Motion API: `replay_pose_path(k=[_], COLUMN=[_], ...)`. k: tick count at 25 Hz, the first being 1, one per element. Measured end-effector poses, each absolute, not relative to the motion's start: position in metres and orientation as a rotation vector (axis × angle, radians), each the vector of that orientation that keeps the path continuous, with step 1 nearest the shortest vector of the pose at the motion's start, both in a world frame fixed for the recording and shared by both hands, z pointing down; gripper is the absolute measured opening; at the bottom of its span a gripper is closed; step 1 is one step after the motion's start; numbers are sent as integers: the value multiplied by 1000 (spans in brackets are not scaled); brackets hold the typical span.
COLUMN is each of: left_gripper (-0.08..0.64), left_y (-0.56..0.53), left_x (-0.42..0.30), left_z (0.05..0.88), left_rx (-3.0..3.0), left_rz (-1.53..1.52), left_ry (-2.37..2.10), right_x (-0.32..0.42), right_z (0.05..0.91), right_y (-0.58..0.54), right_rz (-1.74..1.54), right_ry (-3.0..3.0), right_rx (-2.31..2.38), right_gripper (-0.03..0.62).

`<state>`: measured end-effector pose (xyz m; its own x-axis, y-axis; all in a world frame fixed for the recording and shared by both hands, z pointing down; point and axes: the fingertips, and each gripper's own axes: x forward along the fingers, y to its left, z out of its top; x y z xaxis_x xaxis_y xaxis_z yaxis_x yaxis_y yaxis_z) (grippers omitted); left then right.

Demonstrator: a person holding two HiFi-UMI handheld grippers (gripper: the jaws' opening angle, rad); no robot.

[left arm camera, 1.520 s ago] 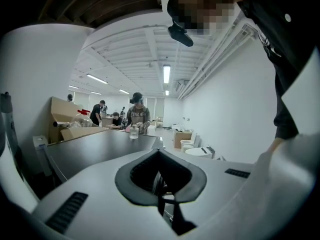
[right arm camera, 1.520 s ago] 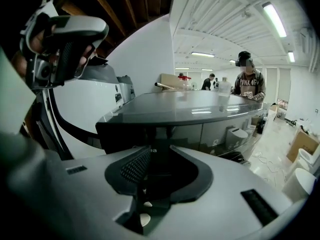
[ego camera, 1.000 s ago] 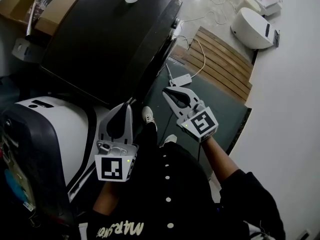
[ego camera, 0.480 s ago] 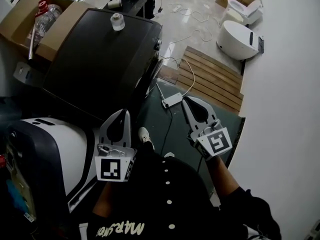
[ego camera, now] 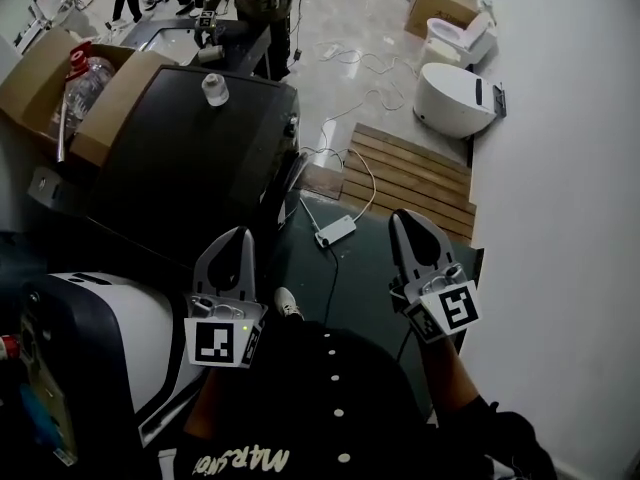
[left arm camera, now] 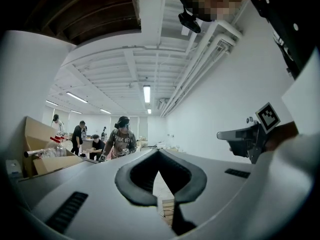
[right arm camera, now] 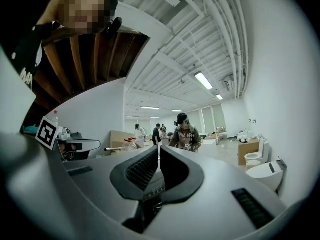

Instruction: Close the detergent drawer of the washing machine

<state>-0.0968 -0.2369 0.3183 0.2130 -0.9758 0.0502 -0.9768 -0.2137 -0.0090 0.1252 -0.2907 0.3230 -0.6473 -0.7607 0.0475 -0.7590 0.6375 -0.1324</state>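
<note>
Both tongs are held level above the floor, each with its jaws pressed together and nothing gripped. The left tongs (ego camera: pixel 240 234) are seen just beside a white machine (ego camera: pixel 110 328). The right tongs (ego camera: pixel 405 216) are well apart from them, near the wooden slat platform (ego camera: pixel 410 173). A large dark washing machine (ego camera: pixel 170 158) is noted ahead of the left tongs and is touched by neither. Its detergent drawer cannot be made out from above. A small clear jar (ego camera: pixel 215 88) is stood on its top. An open cardboard box (ego camera: pixel 45 93) holding a red-capped bottle (ego camera: pixel 85 76) is placed beside it. A white power strip (ego camera: pixel 335 231) lies on the dark floor mat (ego camera: pixel 360 268), seen between the two tongs.
</note>
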Motion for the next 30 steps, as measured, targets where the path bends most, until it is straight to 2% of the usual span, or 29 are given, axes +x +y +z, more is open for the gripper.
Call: replay_pose_path(k=[16, 30], left_gripper=[6, 6], left_y=[-249, -251], left_x=[-105, -92], left_z=[286, 281], left_rx=[2499, 2534], left_rz=[104, 77], left_ry=[-1991, -1974], right_x=[205, 193], right_z=[290, 288], right_y=[-302, -298], right_rz=[-110, -33], right_ry=[2591, 2654], right_rx=[-1630, -1540], right_gripper=[38, 38])
